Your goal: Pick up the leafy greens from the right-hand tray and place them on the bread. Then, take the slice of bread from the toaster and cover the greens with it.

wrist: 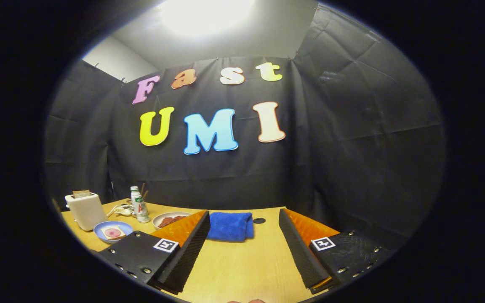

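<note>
Gripper (242, 252) wide open, empty. Toast slice (81, 193) in white toaster (86, 210) at tabletop's left edge; greens not yet placed on blue plate's bread (113, 232).

A wooden table (234, 269) stands before a black cloth wall. The gripper (242, 248) hovers over it, its two fingers spread wide with nothing between them. Beyond the fingers lies a folded blue cloth (230, 226). Off to the left stand a white toaster (85, 210) with a bread slice (81, 193) poking up, a blue plate (99, 229) holding bread (113, 232), a small bottle (139, 205), and a bowl (158, 219) of something reddish.
</note>
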### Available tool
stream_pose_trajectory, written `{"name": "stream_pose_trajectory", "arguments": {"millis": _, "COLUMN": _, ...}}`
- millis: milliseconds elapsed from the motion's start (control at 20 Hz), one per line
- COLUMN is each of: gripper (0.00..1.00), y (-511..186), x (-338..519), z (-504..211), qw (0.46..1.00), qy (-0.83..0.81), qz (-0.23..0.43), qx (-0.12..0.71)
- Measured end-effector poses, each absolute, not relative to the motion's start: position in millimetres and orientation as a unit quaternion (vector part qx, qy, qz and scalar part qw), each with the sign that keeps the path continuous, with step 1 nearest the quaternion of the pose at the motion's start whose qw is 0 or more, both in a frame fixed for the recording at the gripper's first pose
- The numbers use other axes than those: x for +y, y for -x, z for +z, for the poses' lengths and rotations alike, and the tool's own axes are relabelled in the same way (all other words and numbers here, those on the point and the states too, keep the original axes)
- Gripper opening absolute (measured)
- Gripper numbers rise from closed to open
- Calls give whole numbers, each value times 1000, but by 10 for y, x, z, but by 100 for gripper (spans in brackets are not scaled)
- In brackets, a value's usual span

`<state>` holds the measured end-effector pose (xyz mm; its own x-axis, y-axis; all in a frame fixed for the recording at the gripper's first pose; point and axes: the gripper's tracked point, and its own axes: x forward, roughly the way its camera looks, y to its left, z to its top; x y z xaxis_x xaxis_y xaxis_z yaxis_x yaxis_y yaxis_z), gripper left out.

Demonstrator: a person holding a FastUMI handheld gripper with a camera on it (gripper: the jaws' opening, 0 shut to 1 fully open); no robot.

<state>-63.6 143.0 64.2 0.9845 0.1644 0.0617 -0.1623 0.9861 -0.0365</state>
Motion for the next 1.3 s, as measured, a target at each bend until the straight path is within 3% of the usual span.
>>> {"name": "stream_pose_trajectory", "arguments": {"millis": 250, "gripper": 99, "y": 697, "x": 1831, "z": 559, "qw": 994, "qy": 41, "qz": 105, "qx": -10}}
{"name": "stream_pose_trajectory", "arguments": {"millis": 600, "gripper": 99, "y": 632, "x": 2428, "z": 49, "qw": 979, "qy": 96, "qz": 157, "qx": 92}}
{"name": "stream_pose_trajectory", "arguments": {"millis": 850, "gripper": 99, "y": 587, "x": 2919, "z": -368, "qw": 949, "qy": 134, "qz": 219, "qx": 183}}
{"name": "stream_pose_trajectory", "arguments": {"millis": 1300, "gripper": 99, "y": 486, "x": 3266, "z": -1189, "qw": 880, "qy": 221, "qz": 269, "qx": 323}}
